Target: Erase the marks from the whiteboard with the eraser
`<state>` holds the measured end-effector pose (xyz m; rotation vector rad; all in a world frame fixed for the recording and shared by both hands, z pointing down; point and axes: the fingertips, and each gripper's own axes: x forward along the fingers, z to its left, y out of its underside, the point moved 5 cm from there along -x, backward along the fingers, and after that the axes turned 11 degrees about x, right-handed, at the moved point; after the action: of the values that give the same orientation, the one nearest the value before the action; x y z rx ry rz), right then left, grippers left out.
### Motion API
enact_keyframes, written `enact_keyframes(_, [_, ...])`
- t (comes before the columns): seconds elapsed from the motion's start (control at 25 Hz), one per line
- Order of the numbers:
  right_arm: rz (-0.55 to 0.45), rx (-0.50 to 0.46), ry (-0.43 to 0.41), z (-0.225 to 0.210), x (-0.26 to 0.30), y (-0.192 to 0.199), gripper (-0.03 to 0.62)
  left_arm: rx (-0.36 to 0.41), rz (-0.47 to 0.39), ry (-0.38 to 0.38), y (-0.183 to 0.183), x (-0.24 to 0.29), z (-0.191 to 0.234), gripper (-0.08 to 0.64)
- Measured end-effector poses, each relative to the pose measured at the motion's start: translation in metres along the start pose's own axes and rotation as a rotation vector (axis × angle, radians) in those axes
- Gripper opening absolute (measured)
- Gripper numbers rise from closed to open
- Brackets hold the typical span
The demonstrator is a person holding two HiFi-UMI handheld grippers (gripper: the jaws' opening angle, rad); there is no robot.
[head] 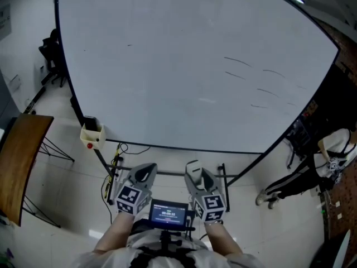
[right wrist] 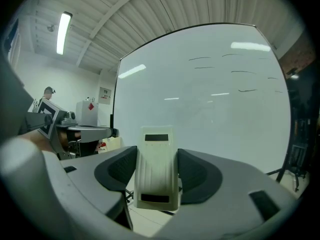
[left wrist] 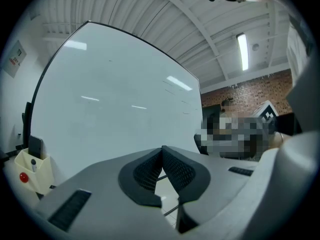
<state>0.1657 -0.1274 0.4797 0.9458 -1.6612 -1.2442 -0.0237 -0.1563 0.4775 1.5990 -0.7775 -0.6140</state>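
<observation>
In the right gripper view we see the right tool (right wrist: 158, 176) pinching a cream, ribbed eraser (right wrist: 157, 149) upright. The left tool (left wrist: 162, 159) is pressed together. Our head view places both below the whiteboard (head: 167, 66), with thin marks (head: 248, 74) on its right.

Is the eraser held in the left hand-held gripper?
No, the left hand-held gripper has its jaws together on nothing; the eraser sits clamped in the right hand-held gripper.

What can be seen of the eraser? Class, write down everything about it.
The cream ribbed plastic eraser is a narrow block with a dark rectangular patch near each end. It stands upright, clamped by its long sides between the dark pads of the right tongs, held clear of the large whiteboard.
</observation>
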Motion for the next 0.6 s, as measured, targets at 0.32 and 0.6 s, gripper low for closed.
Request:
enact_keyframes(0.32, [-0.008, 0.040, -0.056, -0.001, -0.067, 0.009, 0.268, -0.005, -0.001, -0.043, -0.012, -0.033, -0.067, 0.005])
enact_keyframes(0.6, [-0.061, 0.062, -0.058, -0.001, -0.097, 0.013, 0.268, 0.006, -0.004, -0.057, -0.016, -0.052, -0.093, 0.005])
